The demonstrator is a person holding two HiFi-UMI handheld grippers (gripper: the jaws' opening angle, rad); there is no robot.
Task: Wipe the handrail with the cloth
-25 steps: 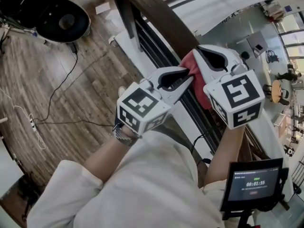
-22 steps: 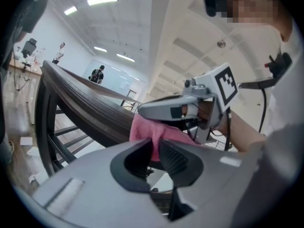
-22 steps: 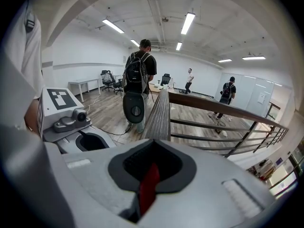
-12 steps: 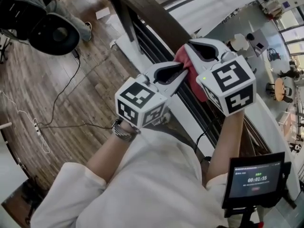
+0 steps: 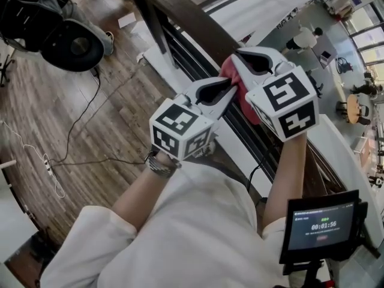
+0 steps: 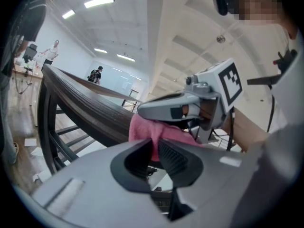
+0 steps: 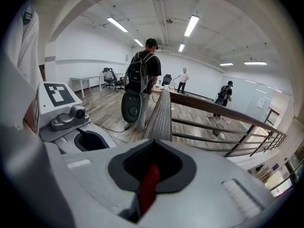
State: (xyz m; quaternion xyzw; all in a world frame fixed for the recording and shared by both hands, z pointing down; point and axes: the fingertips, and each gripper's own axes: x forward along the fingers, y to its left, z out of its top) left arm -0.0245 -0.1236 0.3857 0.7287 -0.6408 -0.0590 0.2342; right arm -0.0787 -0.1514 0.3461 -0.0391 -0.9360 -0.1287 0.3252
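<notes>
The left gripper [image 6: 154, 148] and the right gripper [image 7: 149, 175] both pinch the red cloth [image 5: 229, 74], which is draped over the handrail [image 5: 186, 14]. The rail's long axis runs straight ahead from the right gripper, which is nearer above it.

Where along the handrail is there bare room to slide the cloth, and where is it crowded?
The handrail is bare from the cloth onward, as far as it shows. It is crowded at the cloth, where the left gripper and right gripper both pinch it side by side. Nearer the person, the grippers hide the rail.
</notes>
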